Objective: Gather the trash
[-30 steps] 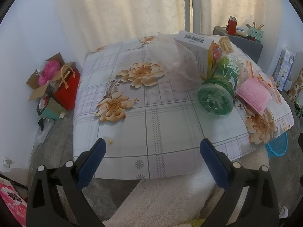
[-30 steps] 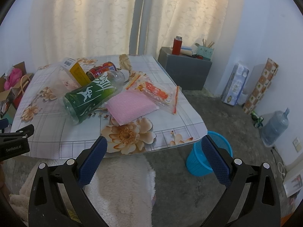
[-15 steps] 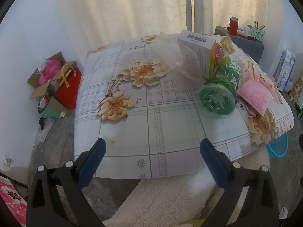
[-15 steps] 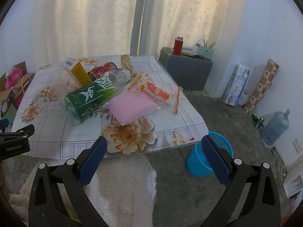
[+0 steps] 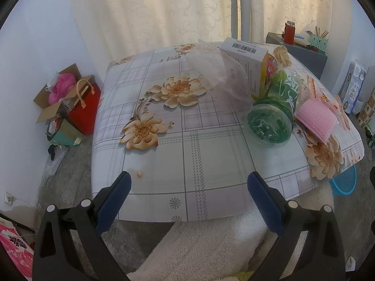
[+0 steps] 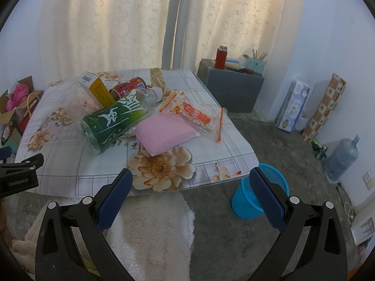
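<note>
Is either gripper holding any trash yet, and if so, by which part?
Nothing is held. The left gripper and right gripper both have open, empty jaws, short of the table and its trash.

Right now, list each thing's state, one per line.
left gripper: open, empty
right gripper: open, empty
green bottle: lying on its side
red can: lying on its side
yellow box: tilted
blue bin: upright on floor
</note>
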